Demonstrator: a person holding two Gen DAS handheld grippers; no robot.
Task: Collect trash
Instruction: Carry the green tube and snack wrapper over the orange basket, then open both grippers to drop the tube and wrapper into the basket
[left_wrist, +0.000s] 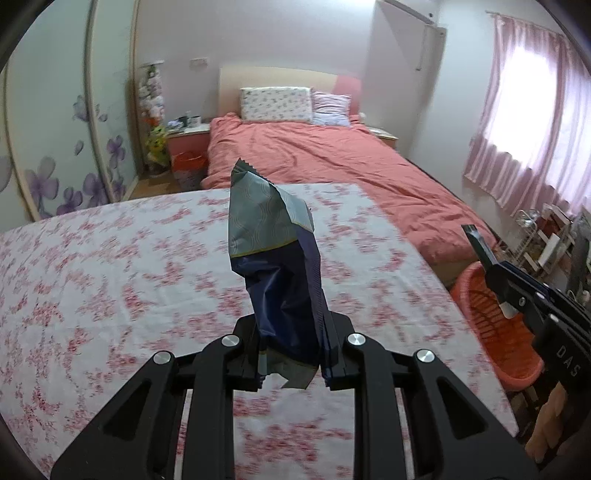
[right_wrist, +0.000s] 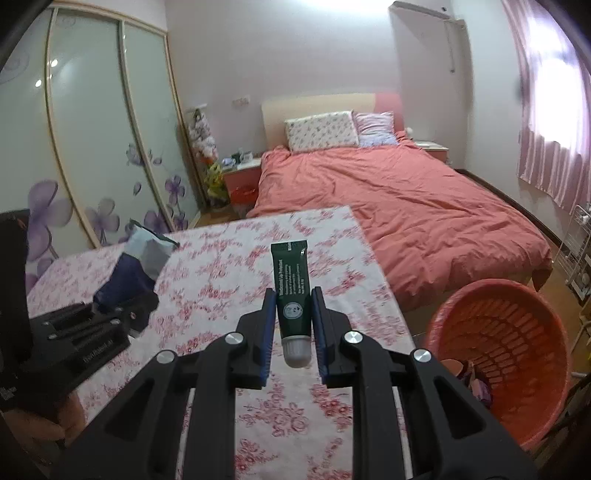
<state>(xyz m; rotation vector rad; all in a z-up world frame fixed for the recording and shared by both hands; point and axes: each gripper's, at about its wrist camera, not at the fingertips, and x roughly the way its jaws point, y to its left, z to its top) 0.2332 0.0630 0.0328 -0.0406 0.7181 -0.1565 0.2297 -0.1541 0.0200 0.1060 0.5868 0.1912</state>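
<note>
The left gripper (left_wrist: 291, 354) is clamped on a crumpled dark-blue wrapper (left_wrist: 275, 258), held upright above the middle of the floral-clothed table (left_wrist: 92, 258). The right gripper (right_wrist: 294, 325) pinches a green tube (right_wrist: 291, 291) near the table's right edge. The orange basket (right_wrist: 546, 314) stands on the floor beyond that edge. The wrapper is slick and limp, so it may slip out; a release too early drops trash short of the basket's rim.

White lettering reading "Lip Protectant" runs lengthwise down the dark green tube (right_wrist: 291, 291) at frame centre; its smaller print is illegible. At lower right of the left wrist view, the right gripper (left_wrist: 517, 295) body bears "DAS".
</note>
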